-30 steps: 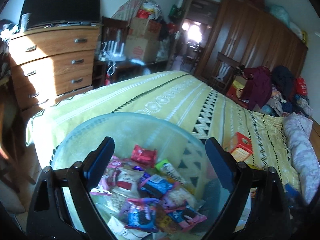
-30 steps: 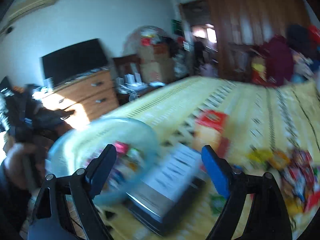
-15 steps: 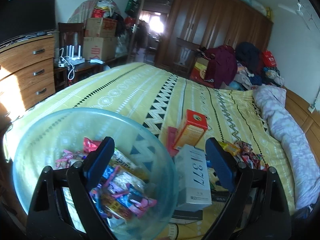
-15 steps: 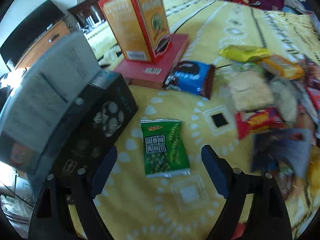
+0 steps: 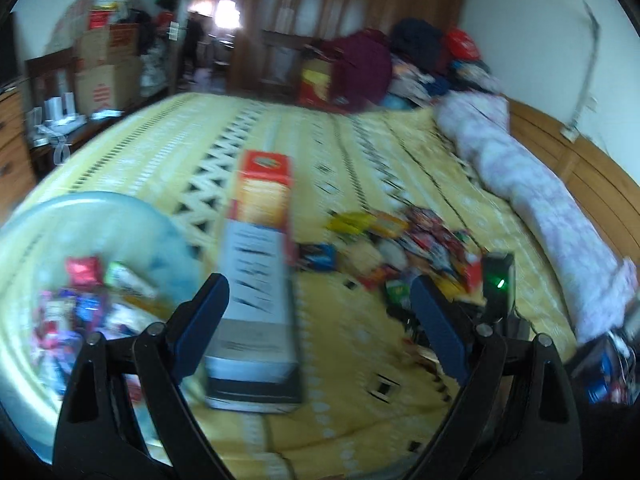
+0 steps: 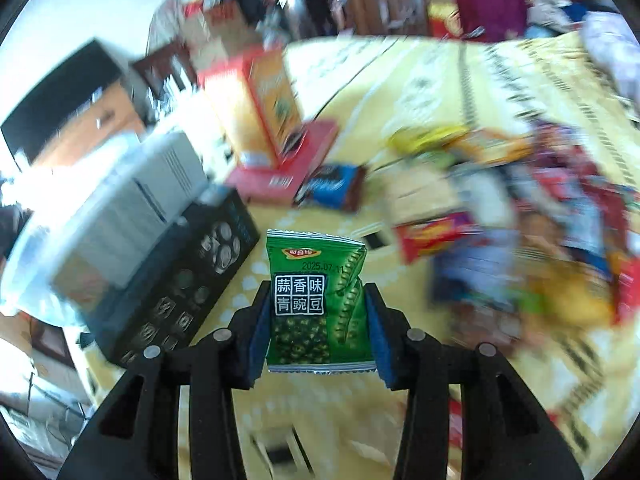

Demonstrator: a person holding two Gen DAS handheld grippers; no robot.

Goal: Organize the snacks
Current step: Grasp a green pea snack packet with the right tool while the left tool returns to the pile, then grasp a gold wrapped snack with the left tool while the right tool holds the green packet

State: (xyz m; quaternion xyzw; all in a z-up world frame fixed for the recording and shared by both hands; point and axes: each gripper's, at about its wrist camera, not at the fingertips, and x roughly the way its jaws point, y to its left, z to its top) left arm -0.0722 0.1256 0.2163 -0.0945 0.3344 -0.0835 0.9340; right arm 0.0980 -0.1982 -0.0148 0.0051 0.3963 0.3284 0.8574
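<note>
Half a second ago our right tool [image 6: 316,320] hung wide above the green pea packet [image 6: 314,300]; now we see its jaws closing on that packet, blue pads against both side edges, the wrapper creased near its upper right corner. We take the packet as our landmark: it lies on the yellow bedspread [image 6: 352,412], and just to its left sits the black box [image 6: 176,280] with a white box [image 6: 132,208] on top. Beyond the packet we find the blue cookie pack [image 6: 334,192], and behind that the orange carton [image 6: 256,100] upright on a flat red box [image 6: 288,168]. To the packet's right spreads the blurred heap of snacks [image 6: 540,248]. Our left tool [image 5: 320,320] has swung away from the blue bowl [image 5: 100,220], which now sits far left of the packet, and it is released, grasping nothing.
</note>
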